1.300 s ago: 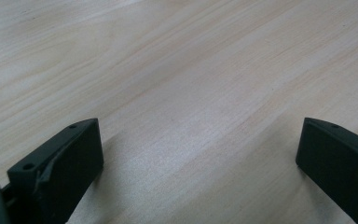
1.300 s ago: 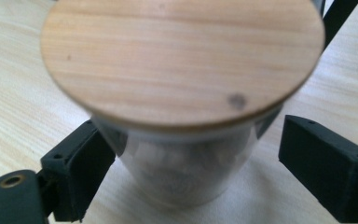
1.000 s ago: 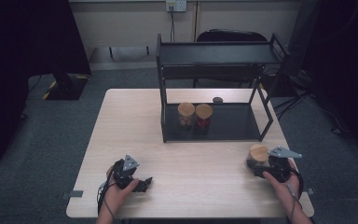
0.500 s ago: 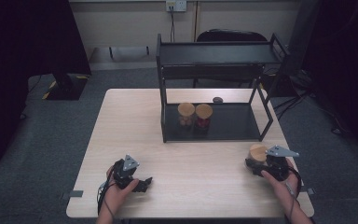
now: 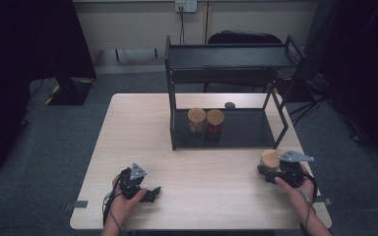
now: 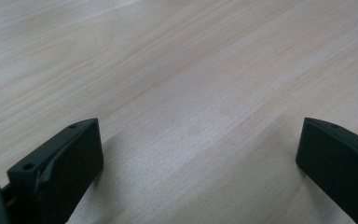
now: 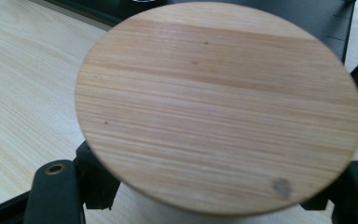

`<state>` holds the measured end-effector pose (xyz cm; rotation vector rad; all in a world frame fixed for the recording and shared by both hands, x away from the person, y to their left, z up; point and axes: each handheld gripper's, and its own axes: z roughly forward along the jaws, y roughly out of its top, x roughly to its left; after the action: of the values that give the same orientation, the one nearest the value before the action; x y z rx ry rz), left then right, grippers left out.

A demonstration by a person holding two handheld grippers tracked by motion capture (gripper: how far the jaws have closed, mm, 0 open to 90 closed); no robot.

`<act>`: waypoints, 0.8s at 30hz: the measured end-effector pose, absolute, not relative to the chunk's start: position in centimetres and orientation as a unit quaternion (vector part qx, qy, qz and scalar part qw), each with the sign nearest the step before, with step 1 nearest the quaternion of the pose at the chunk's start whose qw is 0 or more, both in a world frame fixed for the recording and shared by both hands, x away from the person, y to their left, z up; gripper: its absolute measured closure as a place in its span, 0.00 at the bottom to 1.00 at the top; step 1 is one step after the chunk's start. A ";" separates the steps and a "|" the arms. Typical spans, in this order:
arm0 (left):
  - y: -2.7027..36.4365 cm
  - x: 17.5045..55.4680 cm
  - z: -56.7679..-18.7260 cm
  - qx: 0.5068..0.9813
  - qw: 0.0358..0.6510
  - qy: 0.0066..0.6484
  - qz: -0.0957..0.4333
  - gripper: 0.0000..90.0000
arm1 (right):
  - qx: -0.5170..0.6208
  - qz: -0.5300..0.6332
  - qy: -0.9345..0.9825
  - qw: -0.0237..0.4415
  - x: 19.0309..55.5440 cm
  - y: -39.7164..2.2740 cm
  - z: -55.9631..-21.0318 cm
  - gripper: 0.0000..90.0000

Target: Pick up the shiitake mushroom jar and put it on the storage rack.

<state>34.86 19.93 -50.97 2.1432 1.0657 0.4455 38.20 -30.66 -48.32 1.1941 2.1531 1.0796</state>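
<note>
A jar with a round wooden lid [image 5: 269, 159] stands near the table's right front edge, just ahead of the black rack's right corner. My right gripper [image 5: 266, 172] is shut on it; in the right gripper view the lid [image 7: 219, 107] spreads across both black jaws, which press on the jar's sides below it. My left gripper [image 5: 153, 191] rests low on the table at the front left, held by a hand. In the left gripper view its jaws stand wide apart, so the left gripper [image 6: 200, 140] is open over bare wood.
A black two-level rack [image 5: 226, 56] stands at the back middle of the light wooden table [image 5: 142, 132]. Two wooden-lidded jars [image 5: 196, 120] [image 5: 215, 122] sit on its lower shelf. A small dark object [image 5: 230, 104] lies behind the rack.
</note>
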 end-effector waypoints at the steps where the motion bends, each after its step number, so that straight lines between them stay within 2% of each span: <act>1: 19.9 34.9 -51.0 0.826 0.346 0.411 0.172 0.00 | 0.432 0.390 0.782 0.224 38.3 -30.5 -48.3 0.28; 24: 19.9 34.9 -51.0 0.826 0.346 0.411 0.172 0.00 | 0.417 0.398 0.792 0.200 40.8 -27.7 -46.3 0.28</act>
<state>34.86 19.94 -50.97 2.1429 1.0657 0.4454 40.81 -27.74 -46.27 1.1669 2.2136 1.1140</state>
